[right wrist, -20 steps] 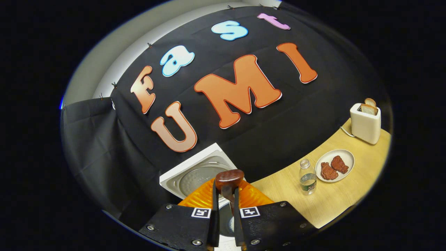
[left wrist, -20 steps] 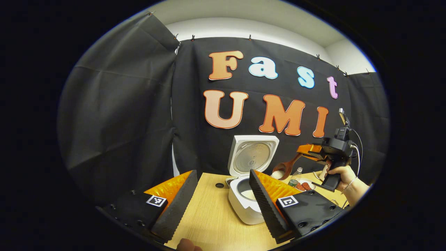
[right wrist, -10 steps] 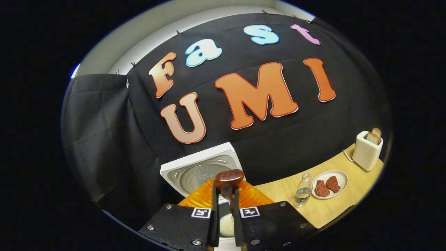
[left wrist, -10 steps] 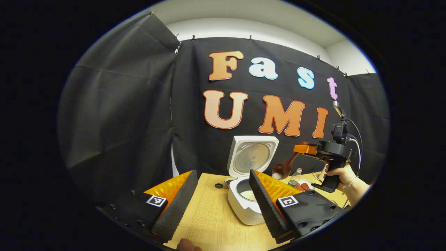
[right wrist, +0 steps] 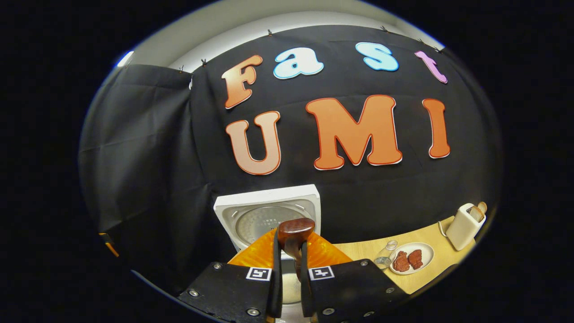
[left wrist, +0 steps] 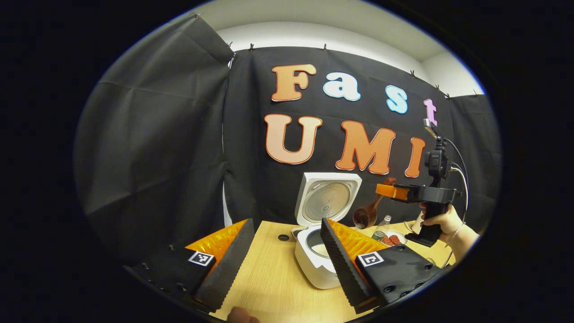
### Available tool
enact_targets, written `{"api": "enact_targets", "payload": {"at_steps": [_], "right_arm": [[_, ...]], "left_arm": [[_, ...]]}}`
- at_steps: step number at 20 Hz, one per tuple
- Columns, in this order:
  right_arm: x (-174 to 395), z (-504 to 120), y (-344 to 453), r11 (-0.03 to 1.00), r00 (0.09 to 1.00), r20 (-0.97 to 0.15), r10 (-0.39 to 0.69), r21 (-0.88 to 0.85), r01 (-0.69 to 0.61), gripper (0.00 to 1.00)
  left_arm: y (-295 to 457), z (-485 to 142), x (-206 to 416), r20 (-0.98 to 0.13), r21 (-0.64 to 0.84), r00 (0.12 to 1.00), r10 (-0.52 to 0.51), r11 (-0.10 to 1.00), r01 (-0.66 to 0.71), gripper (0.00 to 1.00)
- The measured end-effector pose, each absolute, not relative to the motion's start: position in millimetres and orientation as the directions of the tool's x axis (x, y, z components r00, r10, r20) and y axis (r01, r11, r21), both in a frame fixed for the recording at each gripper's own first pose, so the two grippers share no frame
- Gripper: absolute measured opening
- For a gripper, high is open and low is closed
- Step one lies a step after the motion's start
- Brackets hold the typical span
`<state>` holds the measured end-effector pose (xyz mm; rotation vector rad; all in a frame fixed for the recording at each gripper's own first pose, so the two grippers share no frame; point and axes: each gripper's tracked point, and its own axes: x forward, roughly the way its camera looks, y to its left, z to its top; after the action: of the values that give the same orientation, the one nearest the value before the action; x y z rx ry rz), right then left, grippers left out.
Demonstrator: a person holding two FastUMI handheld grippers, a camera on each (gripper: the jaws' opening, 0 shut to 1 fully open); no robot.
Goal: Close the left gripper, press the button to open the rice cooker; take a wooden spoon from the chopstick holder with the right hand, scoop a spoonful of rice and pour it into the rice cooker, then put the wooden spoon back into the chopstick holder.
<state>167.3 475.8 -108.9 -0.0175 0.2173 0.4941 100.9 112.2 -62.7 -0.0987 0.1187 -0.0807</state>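
My right claw (right wrist: 287,269) is clamped on the wooden spoon (right wrist: 294,233); in the right gripper view its handle runs up between my two fingers at the bottom centre of the frame. In the left gripper view the same claw (left wrist: 392,190) hangs at centre right, held by my hand (left wrist: 441,220), with the spoon (left wrist: 367,215) slanting down to the left so its bowl sits just right of the rice cooker (left wrist: 320,251), above the bench (left wrist: 269,287).

My left claw (left wrist: 287,251) stands apart at the bottom of that view, gripping nothing, with the cooker showing between its fingers.

As I judge it, the early steps are done: the lid (left wrist: 327,199) is up against the booth wall, so the button has been pressed, and the spoon is out of the chopstick holder. Pale rice lies in the pot, and I see no heap in the spoon bowl, though it is small and dim, so I cannot be sure the pour is finished. It looks finished to me.

What is left is the return: carry the spoon back and drop it in the chopstick holder, then let go.

Lower right in the right gripper view lie a plate (right wrist: 411,259) of meat, a water bottle (right wrist: 384,256) and a toaster (right wrist: 464,226).
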Motion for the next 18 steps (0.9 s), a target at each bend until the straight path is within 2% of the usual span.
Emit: {"api": "enact_targets", "payload": {"at_steps": [9,14,18], "right_arm": [[150.0,-112.3,488.2,0.833,0.827,-0.224,0.516,-0.096,-0.545,0.16],[141.3,-108.8,458.7,0.841,0.815,-0.223,0.536,0.054,-0.538,0.16],[127.3,-89.1,403.0,0.854,0.833,-0.192,0.519,0.148,-0.498,0.16]], "left_arm": [[118.8,-59.0,93.1,-0.109,-0.097,0.993,-0.05,0.995,0.04,1.0],[109.0,-49.6,82.7,-0.088,-0.125,0.994,-0.071,0.99,0.06,1.0],[94.8,-37.4,74.6,-0.07,-0.141,0.993,-0.094,0.987,0.083,1.0]]}}
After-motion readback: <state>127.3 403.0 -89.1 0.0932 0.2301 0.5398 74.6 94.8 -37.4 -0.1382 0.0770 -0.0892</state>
